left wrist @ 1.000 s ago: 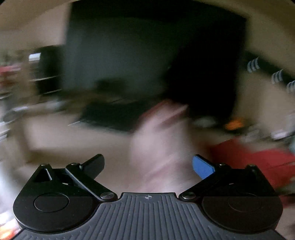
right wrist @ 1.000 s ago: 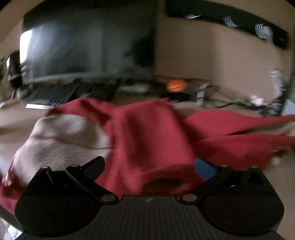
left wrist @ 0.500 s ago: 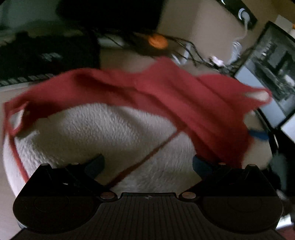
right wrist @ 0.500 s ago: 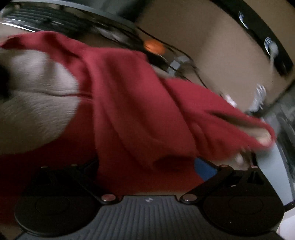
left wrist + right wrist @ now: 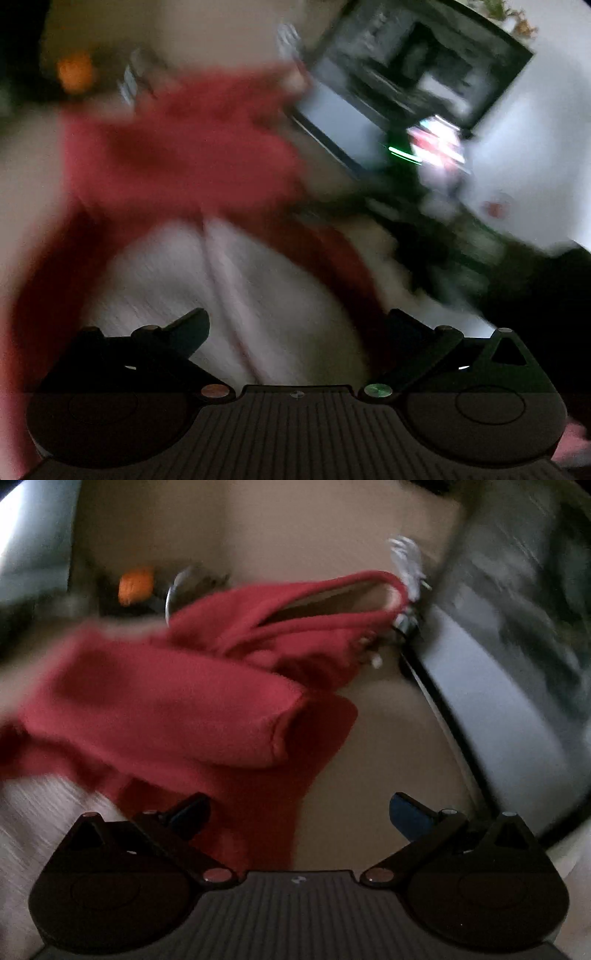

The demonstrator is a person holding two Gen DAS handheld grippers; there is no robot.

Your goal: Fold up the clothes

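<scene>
A red garment with a white fleecy lining lies crumpled on the tan desk. In the left wrist view its red outer side point(image 5: 177, 147) lies further off and the white lining point(image 5: 266, 288) lies just in front of my left gripper point(image 5: 295, 328), which is open and empty above it. In the right wrist view the red garment point(image 5: 177, 709) fills the left half, one sleeve cuff pointing right. My right gripper point(image 5: 299, 812) is open and empty, its left finger over the red cloth. Both views are blurred.
A laptop with a lit screen stands at the right in the left wrist view point(image 5: 406, 81) and in the right wrist view point(image 5: 509, 672). An orange object point(image 5: 135, 585) and cables sit at the back of the tan desk point(image 5: 376, 753).
Both cameras have swung to the right: the big monitor and keyboard have left the views and the laptop has come in. The garment now lies lower and to the left.
</scene>
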